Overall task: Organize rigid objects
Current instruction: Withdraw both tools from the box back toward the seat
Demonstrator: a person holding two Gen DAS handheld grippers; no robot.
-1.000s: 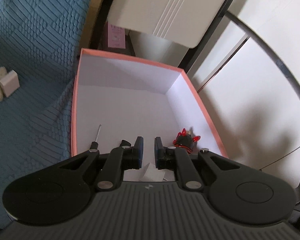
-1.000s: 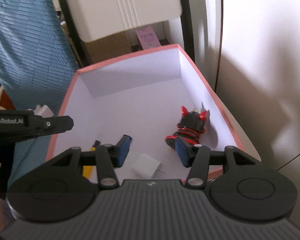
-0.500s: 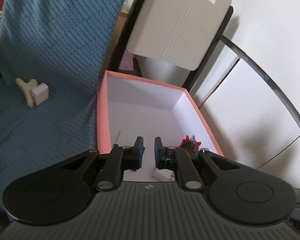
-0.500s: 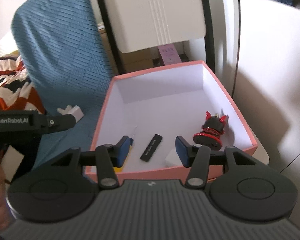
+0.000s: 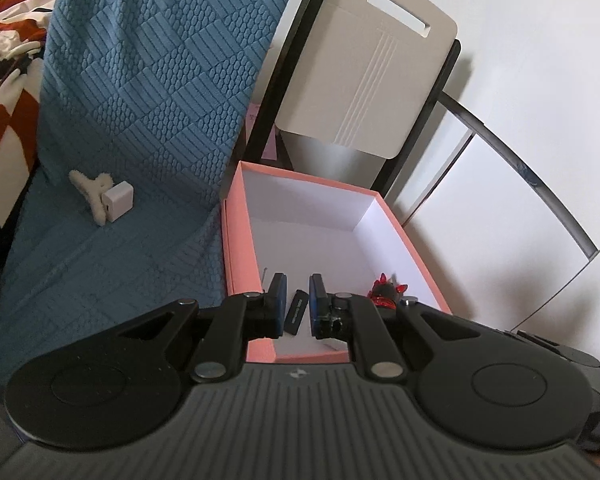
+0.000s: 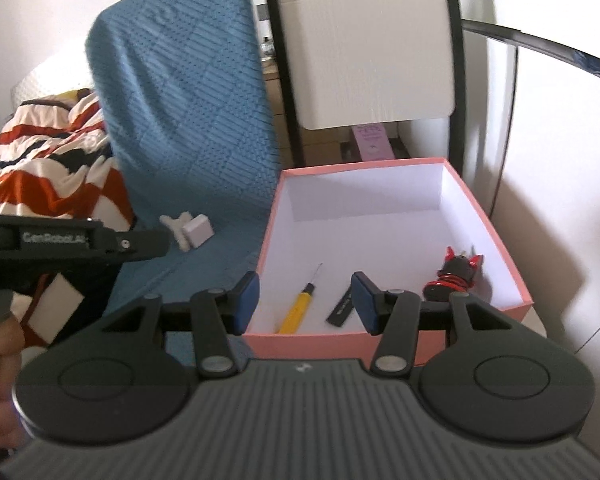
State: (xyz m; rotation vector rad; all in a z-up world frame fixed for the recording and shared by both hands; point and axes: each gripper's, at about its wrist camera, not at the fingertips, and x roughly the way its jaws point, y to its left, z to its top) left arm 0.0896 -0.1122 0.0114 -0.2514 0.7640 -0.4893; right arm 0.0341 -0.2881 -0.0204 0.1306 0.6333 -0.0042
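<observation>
A pink box with a white inside holds a yellow screwdriver, a black stick and a red-and-black toy. The box, the stick and the toy also show in the left wrist view. A cream hair clip and a white cube charger lie on the blue quilted cover, left of the box. My left gripper is nearly closed and empty, in front of the box. My right gripper is open and empty, at the box's near edge.
A blue quilted cover drapes a seat left of the box. A white chair back with a black frame stands behind the box. A striped blanket lies far left. A white wall is on the right.
Both grippers have pulled back and up from inside the box. The clip and charger on the blue cover have come into view. The left jaws stayed narrow, the right stayed wide.
</observation>
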